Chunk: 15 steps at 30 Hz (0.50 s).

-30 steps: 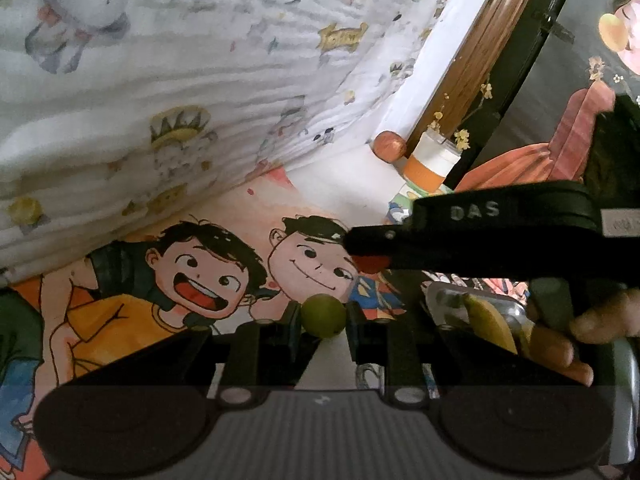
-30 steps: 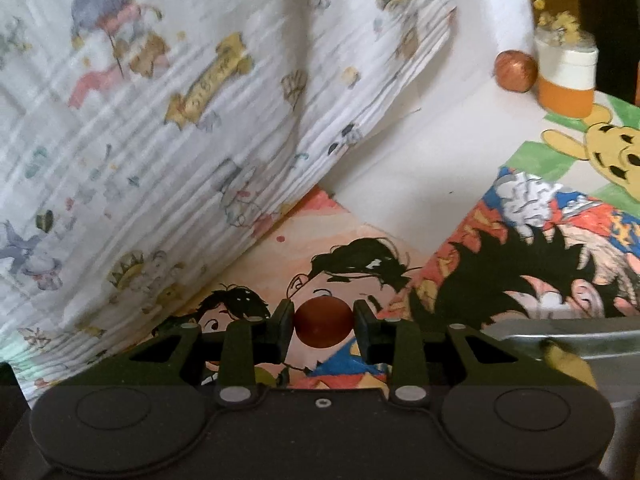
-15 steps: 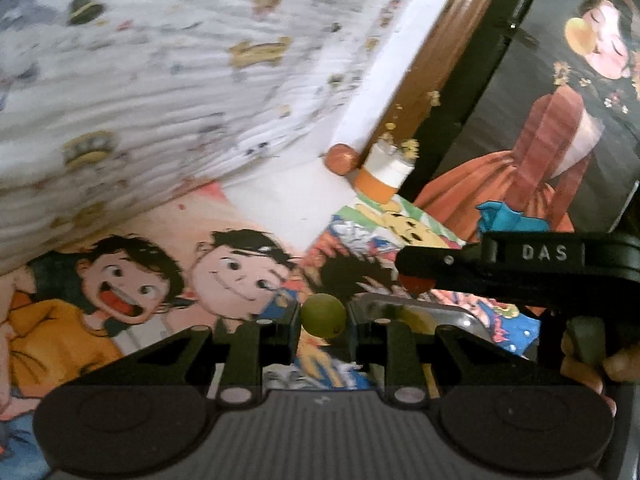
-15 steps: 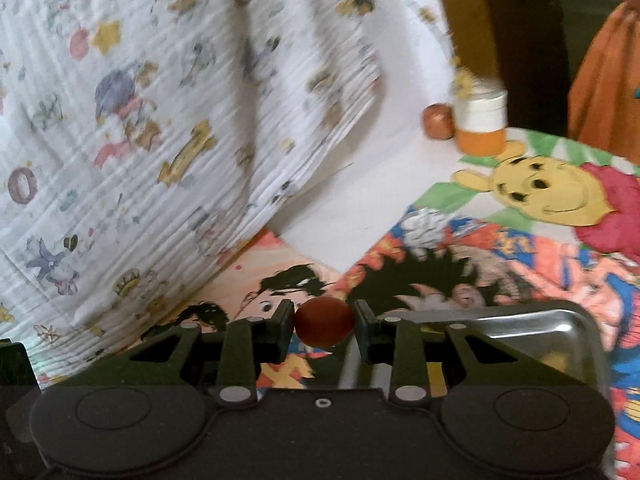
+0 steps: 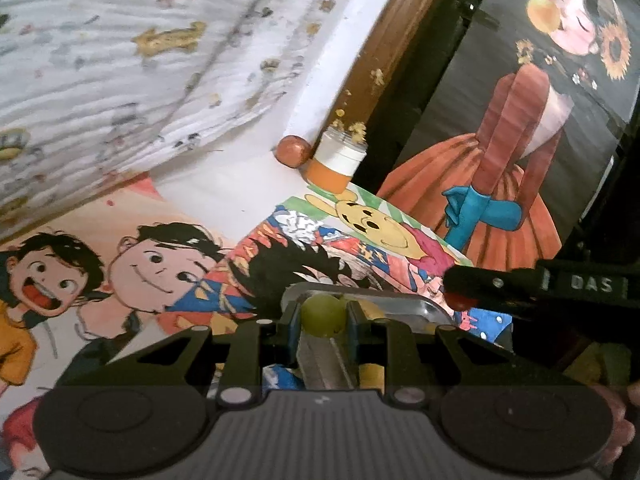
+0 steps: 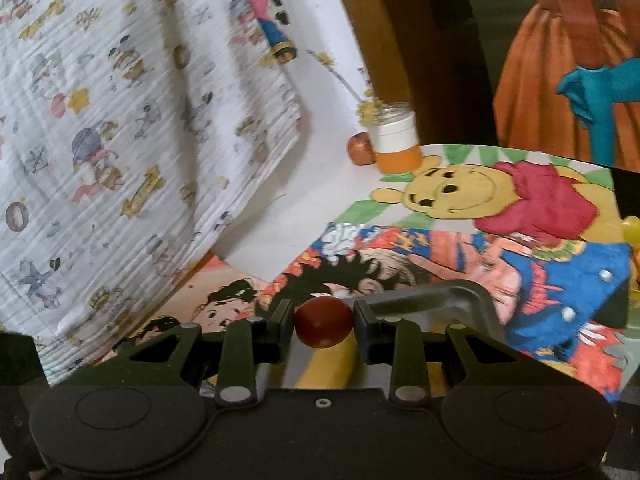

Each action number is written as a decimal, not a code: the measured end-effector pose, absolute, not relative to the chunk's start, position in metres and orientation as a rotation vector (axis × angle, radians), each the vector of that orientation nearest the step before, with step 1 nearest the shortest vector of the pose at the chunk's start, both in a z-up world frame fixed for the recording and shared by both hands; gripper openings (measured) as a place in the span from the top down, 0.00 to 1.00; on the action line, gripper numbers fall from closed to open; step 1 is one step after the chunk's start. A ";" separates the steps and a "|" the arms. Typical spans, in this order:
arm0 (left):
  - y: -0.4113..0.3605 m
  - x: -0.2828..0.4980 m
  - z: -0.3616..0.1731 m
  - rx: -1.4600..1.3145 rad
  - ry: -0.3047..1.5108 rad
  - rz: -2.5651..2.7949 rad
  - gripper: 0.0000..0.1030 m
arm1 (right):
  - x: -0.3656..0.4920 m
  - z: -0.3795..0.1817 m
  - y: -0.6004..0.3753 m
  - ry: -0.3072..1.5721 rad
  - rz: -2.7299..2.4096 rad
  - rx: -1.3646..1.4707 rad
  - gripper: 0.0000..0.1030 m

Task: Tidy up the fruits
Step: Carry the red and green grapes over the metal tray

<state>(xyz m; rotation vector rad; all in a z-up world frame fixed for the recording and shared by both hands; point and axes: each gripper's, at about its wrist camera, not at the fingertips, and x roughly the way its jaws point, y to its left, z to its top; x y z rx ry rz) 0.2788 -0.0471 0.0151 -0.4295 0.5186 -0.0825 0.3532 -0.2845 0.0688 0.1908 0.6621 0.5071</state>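
In the left wrist view the left gripper point(image 5: 323, 316) sits at bottom centre, its fingers point(image 5: 291, 322) drawn in narrow and pressed on both sides of a green fruit point(image 5: 322, 315), which they hold above the near end of a metal tray point(image 5: 416, 305). A strip of the tray's rim shows between the fingers, just below the fruit, and a bit of yellow lies at its lower right, too hidden to name. At the right edge of this view the right gripper point(image 5: 460, 300) reaches in from the side, a red fruit point(image 5: 459, 301) showing at its tip over the tray's far corner. In the right wrist view the same gripper point(image 6: 323, 322) fills the bottom of the frame, fingers point(image 6: 282, 326) narrow and clamped on the red fruit point(image 6: 323, 322) from left and right. The tray point(image 6: 464, 298) curves around behind and right of the fruit, and a yellow fruit point(image 6: 332, 368), probably a banana, lies in it just under the fingers. The tray rests on cartoon mats point(image 6: 500, 200) that cover the lower middle of both views. Toward upper centre an orange-and-white jar point(image 6: 396, 142) stands at the mat's far edge, with a brown round fruit point(image 6: 360, 148) just beside it on the left. A printed white cloth point(image 6: 120, 120) hangs over the upper left of both frames.
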 end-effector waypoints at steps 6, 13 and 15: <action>-0.060 0.292 0.009 -0.410 0.542 -0.132 0.75 | 0.345 0.059 -0.295 0.660 0.491 0.174 0.67; -0.065 0.301 0.003 -0.394 0.566 -0.161 0.74 | 0.335 0.044 -0.295 0.700 0.506 0.117 0.67; -0.065 0.302 -0.001 -0.396 0.577 -0.161 0.74 | 0.332 0.040 -0.293 0.713 0.514 0.109 0.67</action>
